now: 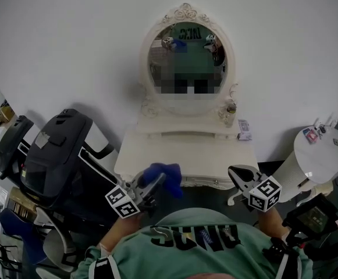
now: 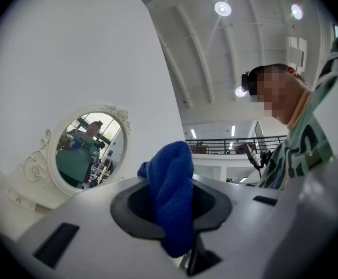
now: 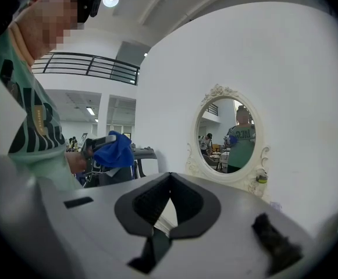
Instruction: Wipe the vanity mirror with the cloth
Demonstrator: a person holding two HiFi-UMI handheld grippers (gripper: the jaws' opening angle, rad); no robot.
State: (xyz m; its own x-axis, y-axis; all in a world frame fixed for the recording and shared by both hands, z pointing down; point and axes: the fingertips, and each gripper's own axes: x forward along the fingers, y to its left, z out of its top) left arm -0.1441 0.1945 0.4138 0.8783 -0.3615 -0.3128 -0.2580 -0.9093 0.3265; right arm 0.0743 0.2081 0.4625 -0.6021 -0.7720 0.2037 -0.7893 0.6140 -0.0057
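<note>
The left claw point(image 1: 152, 185) is clamped on a deep-blue, nubby cloth point(image 2: 170, 185), bunched into a fold that sticks up past its tips. The right claw point(image 3: 169, 178) is closed with nothing in it. The oval vanity mirror point(image 1: 187, 57), in a cream scrolled frame, stands ahead of both claws, well apart, at the back of the white desk point(image 1: 215, 156).

The cloth point(image 2: 171, 161) is deep royal blue. It sits in the pale grey left gripper point(image 2: 170, 190), which is black inside its jaws. The right gripper point(image 3: 169, 179) has the same grey and black, and each carries a cube point(image 1: 123, 202) patterned with black-and-white square markers. The mirror point(image 1: 187, 63) has a cream-white frame with carved scrolls above a cream worktop point(image 1: 215, 158) and a white wall point(image 1: 70, 51), while the person's shirt point(image 1: 203, 243) is mint green with dark lettering and the machine point(image 1: 52, 156) at left is black and dark grey.
</note>
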